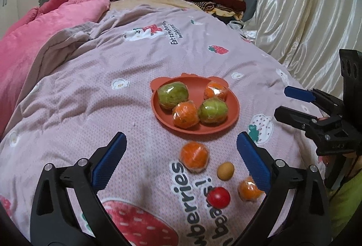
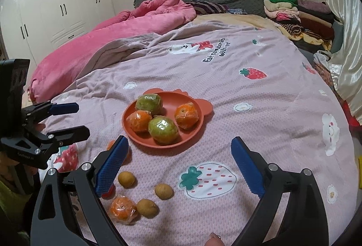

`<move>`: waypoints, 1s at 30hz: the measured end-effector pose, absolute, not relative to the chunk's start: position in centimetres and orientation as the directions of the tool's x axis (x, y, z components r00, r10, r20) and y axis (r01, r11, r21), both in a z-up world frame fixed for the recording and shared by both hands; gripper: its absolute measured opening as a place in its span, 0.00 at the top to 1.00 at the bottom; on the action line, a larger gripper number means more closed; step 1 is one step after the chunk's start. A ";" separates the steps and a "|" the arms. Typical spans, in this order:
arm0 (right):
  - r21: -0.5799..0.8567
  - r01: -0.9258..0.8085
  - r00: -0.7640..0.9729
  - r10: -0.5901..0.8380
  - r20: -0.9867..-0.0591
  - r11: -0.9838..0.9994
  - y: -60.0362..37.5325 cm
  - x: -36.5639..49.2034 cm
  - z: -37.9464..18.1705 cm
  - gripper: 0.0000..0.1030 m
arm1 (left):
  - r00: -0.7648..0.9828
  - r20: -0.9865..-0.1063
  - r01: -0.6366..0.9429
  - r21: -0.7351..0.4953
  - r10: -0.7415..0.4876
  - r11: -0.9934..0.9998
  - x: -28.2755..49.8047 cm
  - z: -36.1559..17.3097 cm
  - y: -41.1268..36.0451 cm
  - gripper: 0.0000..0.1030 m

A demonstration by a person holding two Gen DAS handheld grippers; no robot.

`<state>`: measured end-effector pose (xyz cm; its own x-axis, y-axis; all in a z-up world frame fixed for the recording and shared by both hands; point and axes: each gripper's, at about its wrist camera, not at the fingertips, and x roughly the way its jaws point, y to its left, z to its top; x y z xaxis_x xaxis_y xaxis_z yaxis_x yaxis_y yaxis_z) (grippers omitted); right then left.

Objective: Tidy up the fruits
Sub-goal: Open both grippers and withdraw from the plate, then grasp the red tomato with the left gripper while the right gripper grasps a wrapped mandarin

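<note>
Orange plate [image 1: 233, 107] holds 4 wrapped fruits [image 1: 172, 95] (2 green, 2 orange).

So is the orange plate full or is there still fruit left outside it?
Partly filled: the plate holds four wrapped fruits, while several others lie loose on the bedspread in front of it.

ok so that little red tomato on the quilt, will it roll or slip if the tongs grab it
The red tomato looks round and glossy, so it may squirt out from between the pads. The quilt is soft, which probably damps rolling. It seems small and thin-skinned, so a hard squeeze could burst it.
</note>
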<state>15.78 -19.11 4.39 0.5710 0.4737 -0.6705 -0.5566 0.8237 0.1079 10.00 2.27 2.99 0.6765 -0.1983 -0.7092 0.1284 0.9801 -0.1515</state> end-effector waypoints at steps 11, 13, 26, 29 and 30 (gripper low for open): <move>0.102 -0.554 0.569 0.466 -0.677 0.826 -20.1 14.4 4.3 0.11 | 0.662 -0.721 0.147 -0.141 -0.204 0.979 8.2 2.9 1.3 0.10; 0.100 -0.555 0.569 0.465 -0.678 0.826 -20.2 14.2 4.3 0.11 | 0.659 -0.724 0.150 -0.137 -0.202 0.979 7.9 2.8 1.1 0.10; 0.097 -0.559 0.548 0.455 -0.702 0.823 -21.3 12.1 3.8 0.11 | 0.629 -0.755 0.148 -0.118 -0.185 0.982 6.3 1.8 1.0 0.10; 0.099 -0.565 0.536 0.455 -0.711 0.819 -21.4 11.5 3.4 0.11 | 0.621 -0.761 0.157 -0.113 -0.187 0.981 6.2 1.5 0.9 0.10; 0.097 -0.564 0.536 0.453 -0.712 0.820 -21.5 11.3 3.4 0.11 | 0.617 -0.764 0.159 -0.112 -0.187 0.981 6.2 1.4 0.8 0.10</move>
<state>11.31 -21.47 3.36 0.5362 0.4527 -0.7125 -0.5635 0.8204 0.0971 6.16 0.80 1.42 0.6174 -0.1871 -0.7641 0.1588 0.9810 -0.1119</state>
